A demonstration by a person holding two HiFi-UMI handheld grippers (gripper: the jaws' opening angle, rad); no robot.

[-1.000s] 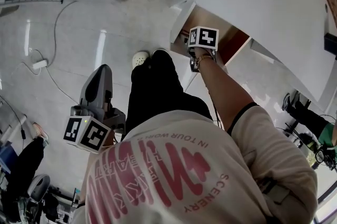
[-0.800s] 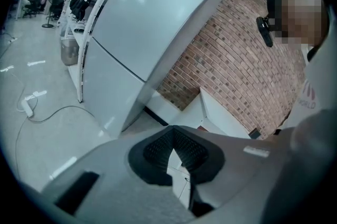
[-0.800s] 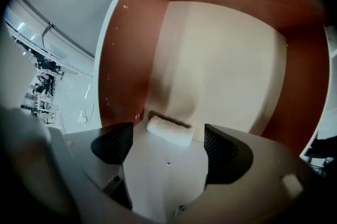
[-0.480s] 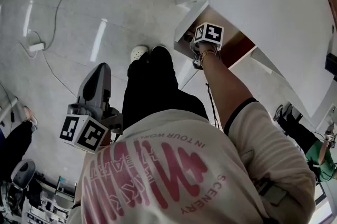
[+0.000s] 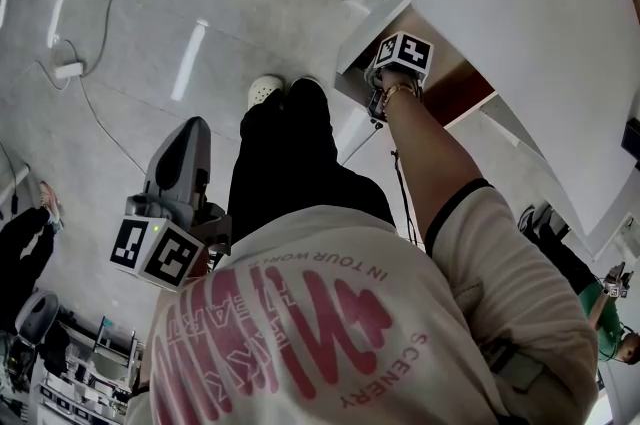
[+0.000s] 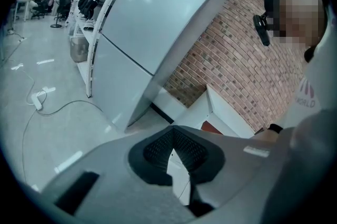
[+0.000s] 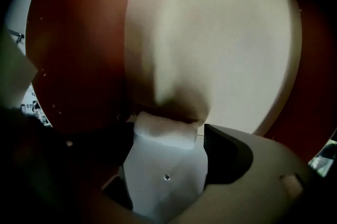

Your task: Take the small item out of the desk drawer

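Note:
In the head view my right gripper [image 5: 385,83] reaches into the open white drawer [image 5: 362,25] under the white desk [image 5: 520,23]. Only its marker cube [image 5: 405,55] and the wrist show there; the jaws are hidden inside. The right gripper view shows a small white block [image 7: 167,128] between the two jaws of my right gripper [image 7: 167,136], both pads against its sides. Behind it are a cream panel and the drawer's red-brown inside. My left gripper [image 5: 190,138] hangs low at my left side, far from the drawer. Its pads meet at the tips with nothing between them [image 6: 171,133].
My legs and a white shoe [image 5: 264,91] stand just left of the drawer. A cable and power strip [image 5: 68,70] lie on the pale floor at far left. A grey cabinet [image 6: 152,33] and a brick wall [image 6: 231,54] rise ahead of the left gripper.
The right gripper's cube has stayed at the drawer mouth, edging slightly up and right as the head view shifts. The left gripper has kept its place at my side.

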